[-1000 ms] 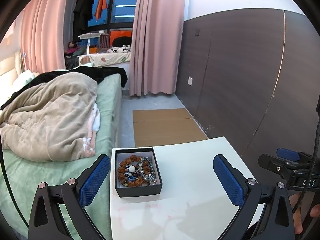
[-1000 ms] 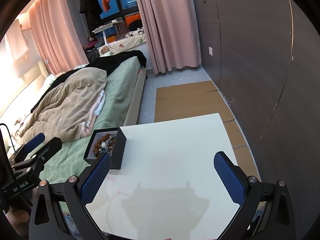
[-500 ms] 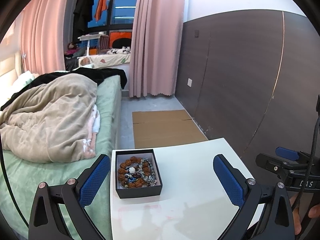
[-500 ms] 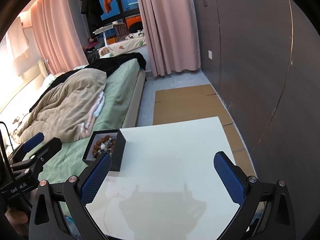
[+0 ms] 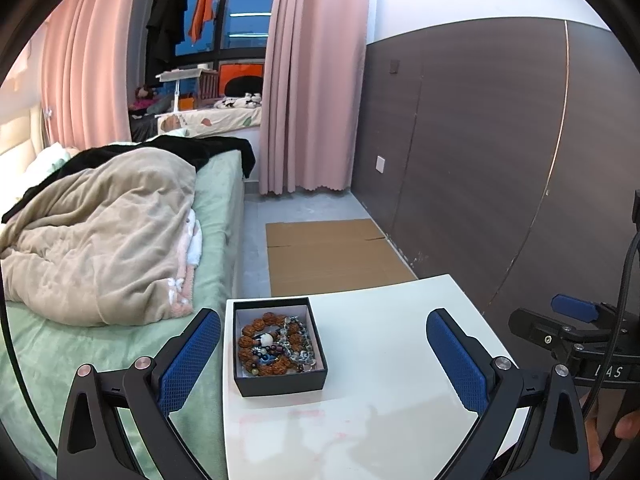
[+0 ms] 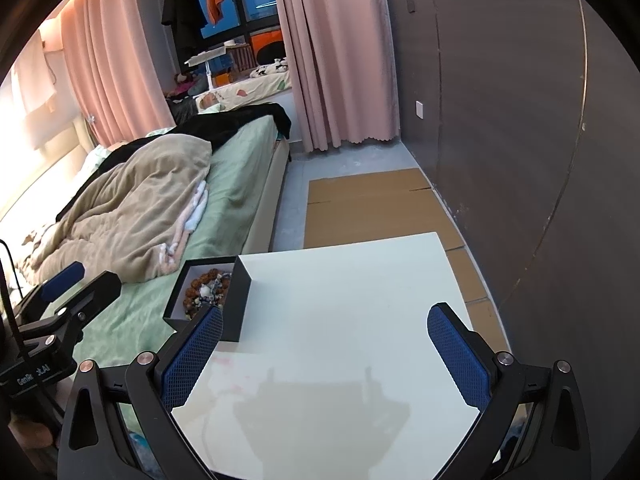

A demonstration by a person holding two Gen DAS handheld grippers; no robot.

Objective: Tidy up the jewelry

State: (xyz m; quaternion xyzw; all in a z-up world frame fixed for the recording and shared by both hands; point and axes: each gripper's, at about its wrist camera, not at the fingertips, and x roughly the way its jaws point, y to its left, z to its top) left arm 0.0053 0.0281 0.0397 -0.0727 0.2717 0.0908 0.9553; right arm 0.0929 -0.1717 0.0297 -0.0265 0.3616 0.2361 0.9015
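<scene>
A black open box (image 5: 280, 380) stands at the left edge of the white table (image 5: 380, 420). It holds a heap of jewelry (image 5: 276, 344): brown bead bracelets, a silver chain and small coloured beads. My left gripper (image 5: 322, 338) is open and empty, held back from the table, with the box between its fingers and nearer the left one. My right gripper (image 6: 326, 336) is open and empty over the table's near part. The box (image 6: 236, 304) lies just past its left finger, and the jewelry (image 6: 206, 290) shows inside it.
A bed (image 5: 120, 240) with a beige blanket runs along the table's left side. Flat cardboard (image 5: 328, 252) lies on the floor beyond the table. A dark panelled wall (image 5: 500, 160) stands to the right. The right gripper's body (image 5: 576, 336) shows at the right edge of the left wrist view.
Both grippers have drawn back and risen a little; the table and box sit lower and smaller in view. Both stay open. The box has not moved.
</scene>
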